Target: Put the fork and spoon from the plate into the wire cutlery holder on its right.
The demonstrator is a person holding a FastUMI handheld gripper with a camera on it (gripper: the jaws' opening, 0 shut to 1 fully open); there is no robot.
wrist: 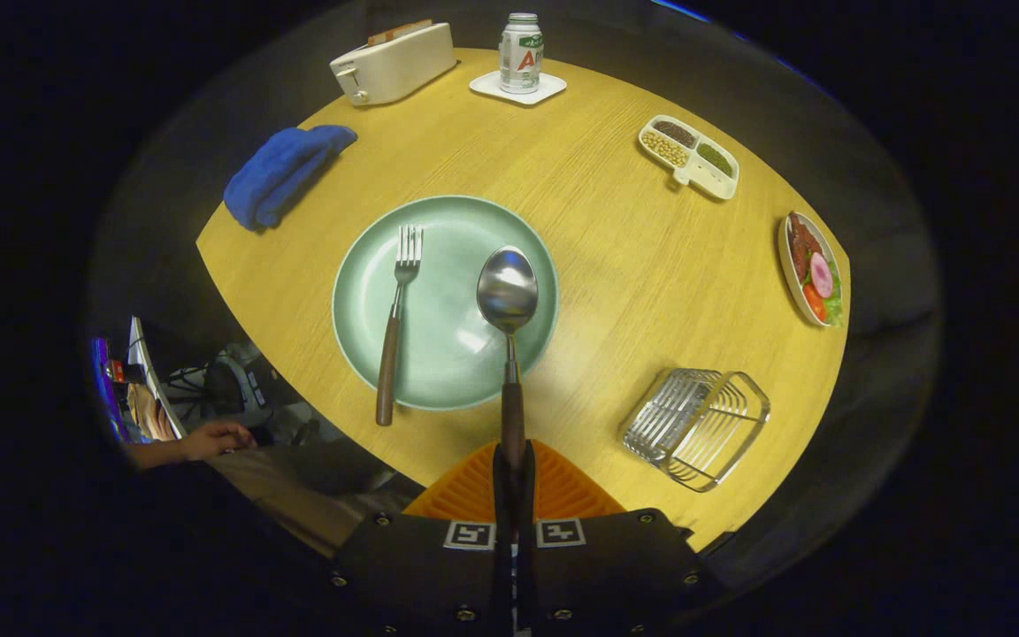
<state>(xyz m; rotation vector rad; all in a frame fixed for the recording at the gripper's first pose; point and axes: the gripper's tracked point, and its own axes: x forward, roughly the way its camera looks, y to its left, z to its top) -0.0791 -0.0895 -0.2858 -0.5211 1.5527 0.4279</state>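
Between my fingers: my gripper (513,482) pinches one spoon (508,296) by its dark handle, both fingers pressed on it; the bowl points forward and shows over the plate's right part.
Plate: one green plate (456,380) on the wooden table (633,257), just ahead of my fingers.
Fork: one fork (394,323) lies on the plate's left part, tines away from me, its wooden handle end reaching over the near rim.
Wire cutlery holder: one (697,426), to the right of the plate, apart from it, near the table's edge.
Farther things: one blue cloth (284,172), one toaster (393,62), one can (521,53) on one white coaster (518,88), one divided dish (689,157) with three compartments, one food plate (812,270).
Beside the table: one hand (213,440) of a person.
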